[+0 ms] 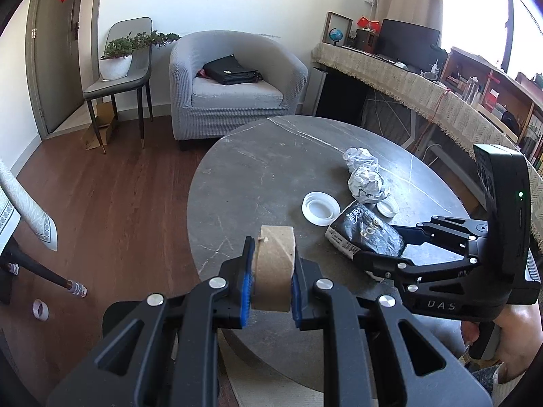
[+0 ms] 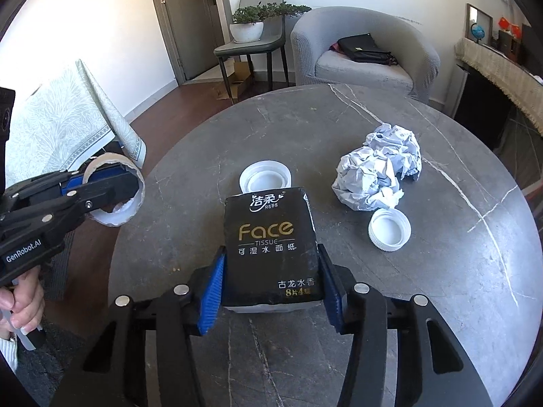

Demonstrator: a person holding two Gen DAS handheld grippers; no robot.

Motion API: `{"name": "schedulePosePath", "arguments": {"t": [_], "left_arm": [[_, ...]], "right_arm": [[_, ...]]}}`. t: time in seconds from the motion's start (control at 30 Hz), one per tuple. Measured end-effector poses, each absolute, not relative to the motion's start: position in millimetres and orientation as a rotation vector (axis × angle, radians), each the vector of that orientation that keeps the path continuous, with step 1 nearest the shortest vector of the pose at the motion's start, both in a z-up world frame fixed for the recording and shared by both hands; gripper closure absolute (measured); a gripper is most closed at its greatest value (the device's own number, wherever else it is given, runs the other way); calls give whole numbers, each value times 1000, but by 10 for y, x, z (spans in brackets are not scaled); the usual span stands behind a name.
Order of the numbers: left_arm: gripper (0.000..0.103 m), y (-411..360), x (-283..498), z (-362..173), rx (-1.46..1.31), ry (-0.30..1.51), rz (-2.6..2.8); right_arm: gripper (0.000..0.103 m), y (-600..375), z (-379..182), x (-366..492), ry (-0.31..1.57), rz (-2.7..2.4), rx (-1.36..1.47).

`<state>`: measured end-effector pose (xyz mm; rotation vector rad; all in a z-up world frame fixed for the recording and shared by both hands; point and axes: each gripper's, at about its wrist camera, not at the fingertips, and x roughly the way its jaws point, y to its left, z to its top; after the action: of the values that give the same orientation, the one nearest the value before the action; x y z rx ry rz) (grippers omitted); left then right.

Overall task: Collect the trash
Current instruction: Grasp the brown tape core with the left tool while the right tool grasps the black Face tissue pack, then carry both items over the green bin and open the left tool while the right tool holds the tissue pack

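Left gripper (image 1: 271,283) first: blue pads (image 1: 247,283) clamped on both sides of a cardboard tape core (image 1: 274,268), held clear of the round grey table (image 1: 258,169) near its edge. The core's lower part is hidden behind the fingers in the left wrist view; from the right wrist view you see its open end, with a black finger across it.

Over to the right gripper (image 2: 271,285): its jaws sit on either side of a black tissue pack (image 2: 271,244), both blue pads against the pack's long edges. Whether they truly press or merely touch is hard to make out. The pack's near end is cut off behind the fingers, and whether it rests on the table cannot be told.

Writing on the pack: "Face", "TISSUE", and Chinese characters above and below. The left gripper's body reads "GenRobot.AI"; the right one shows "DAS".

Out from the pack: a white lid (image 2: 265,178) just beyond its far end, open side up. A smaller white cap (image 2: 389,230) lies to the pack's right. Past that cap, two crumpled paper balls (image 2: 380,171) touch each other; the farther one is partly hidden by the nearer.

A hand (image 2: 22,300) grips the left handle, mostly cut off at the frame edge.
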<state>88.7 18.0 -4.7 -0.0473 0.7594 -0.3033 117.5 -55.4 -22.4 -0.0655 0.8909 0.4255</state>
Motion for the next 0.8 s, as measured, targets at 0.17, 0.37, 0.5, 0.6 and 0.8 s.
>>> {"name": "schedulePosePath", "arguments": {"t": [0.17, 0.37, 0.5, 0.6, 0.8], "left_arm": [[83, 395, 862, -34, -58, 759, -269], [83, 673, 802, -55, -59, 763, -223], [83, 862, 775, -93, -61, 774, -203], [83, 966, 764, -132, -62, 789, -185], [83, 1186, 758, -273, -64, 844, -152]], "right_arm": [[52, -378, -128, 1187, 866, 481, -48], [52, -90, -90, 1243, 854, 540, -39], [52, 98, -54, 1277, 842, 578, -36], [52, 262, -29, 1290, 831, 601, -36], [52, 504, -29, 1310, 827, 650, -36]]}}
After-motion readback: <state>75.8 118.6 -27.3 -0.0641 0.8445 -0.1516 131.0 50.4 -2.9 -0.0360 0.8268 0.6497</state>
